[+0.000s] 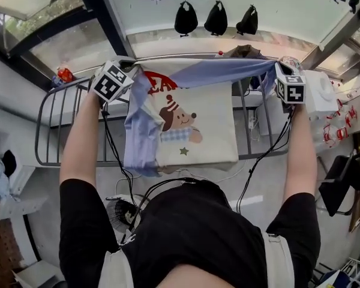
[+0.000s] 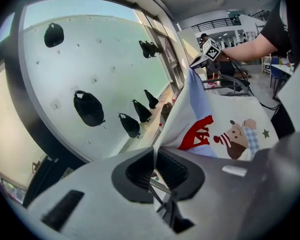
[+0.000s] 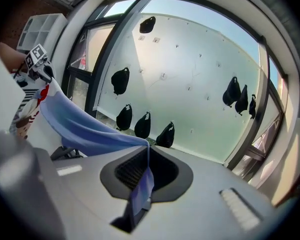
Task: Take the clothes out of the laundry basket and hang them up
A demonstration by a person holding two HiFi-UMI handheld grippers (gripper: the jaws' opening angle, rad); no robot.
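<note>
A cream shirt (image 1: 195, 125) with a bear print, red letters and light blue sleeves hangs spread between my two grippers, over a grey drying rack (image 1: 54, 125). My left gripper (image 1: 133, 72) is shut on the shirt's upper left corner; in the left gripper view the cloth (image 2: 230, 129) runs out from between the shut jaws (image 2: 155, 156). My right gripper (image 1: 275, 68) is shut on the end of the stretched blue sleeve (image 3: 85, 129), which is pinched between its jaws (image 3: 147, 154). Each gripper view shows the other gripper at the far end of the garment.
Several black caps (image 1: 216, 18) hang on the pale wall beyond the rack. A white box (image 1: 319, 95) stands at the rack's right end. A small fan (image 1: 121, 212) and cables lie on the floor by the person's body. Dark window frames run at the left.
</note>
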